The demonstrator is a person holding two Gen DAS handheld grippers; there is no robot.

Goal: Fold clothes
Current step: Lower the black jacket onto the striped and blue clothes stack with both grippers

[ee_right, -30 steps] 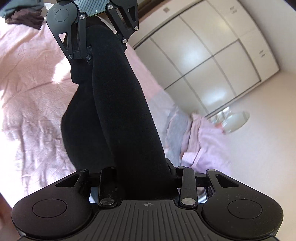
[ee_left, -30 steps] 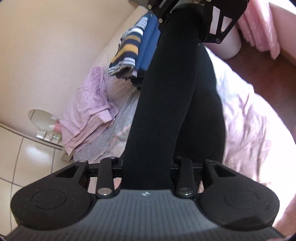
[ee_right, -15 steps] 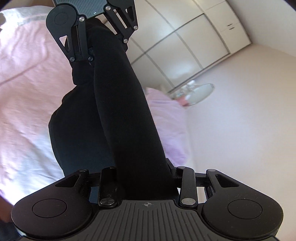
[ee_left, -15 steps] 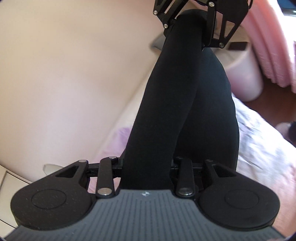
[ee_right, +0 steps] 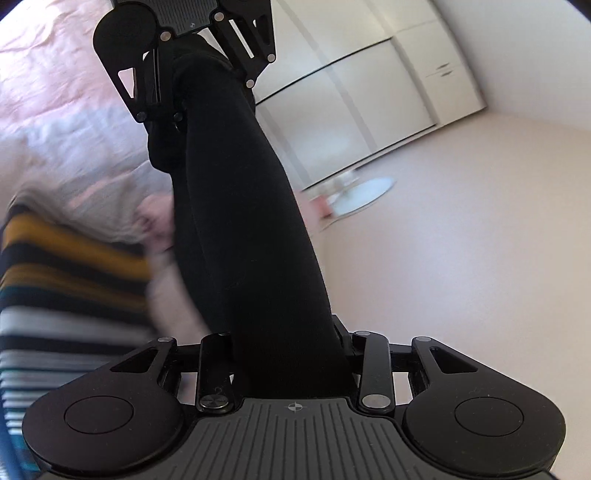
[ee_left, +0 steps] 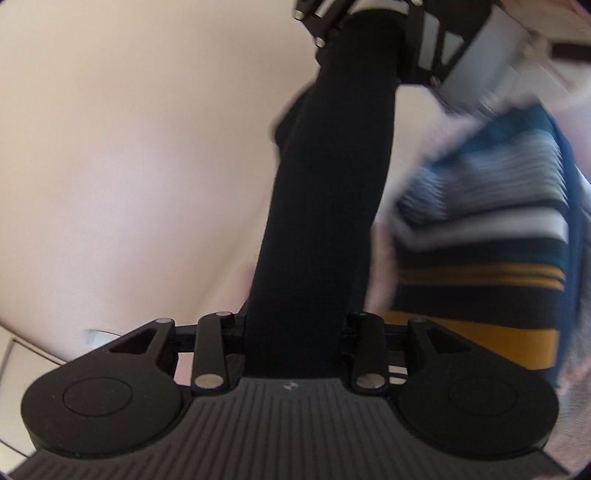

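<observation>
A folded black garment (ee_left: 325,206) hangs stretched in the air between my two grippers. My left gripper (ee_left: 291,343) is shut on one end of it; my right gripper (ee_left: 373,22) shows at the top of the left wrist view, clamped on the other end. In the right wrist view the same black garment (ee_right: 243,229) runs from my right gripper (ee_right: 291,365) up to my left gripper (ee_right: 188,70). A folded striped garment (ee_left: 491,243) in yellow, black, white and teal lies just beside it, also in the right wrist view (ee_right: 62,291).
A pink bedsheet (ee_right: 55,110) lies under the clothes. White wardrobe doors (ee_right: 369,96) and a beige wall (ee_left: 147,147) stand behind. A small round mirror (ee_right: 365,192) sits near the wardrobe.
Both grippers have swung with the black garment towards the stack of folded clothes; the striped garment is now close beside it. The views are motion-blurred.
</observation>
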